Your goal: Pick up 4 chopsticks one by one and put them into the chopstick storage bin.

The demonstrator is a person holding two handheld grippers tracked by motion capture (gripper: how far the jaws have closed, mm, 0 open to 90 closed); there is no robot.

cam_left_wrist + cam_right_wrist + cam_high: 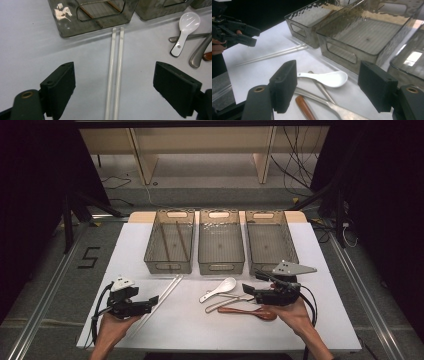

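While both tools gape wide: slim white chopsticks, glossy ceramic spoon, smoky ribbed bins.

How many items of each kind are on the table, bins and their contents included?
Smoky plastic bins: 3
White chopsticks on the table: 2
Brown chopsticks in the left bin: 2
White ceramic spoon: 1
Metal utensils, handles crossing: 2
Wooden spoon: 1
Total: 11
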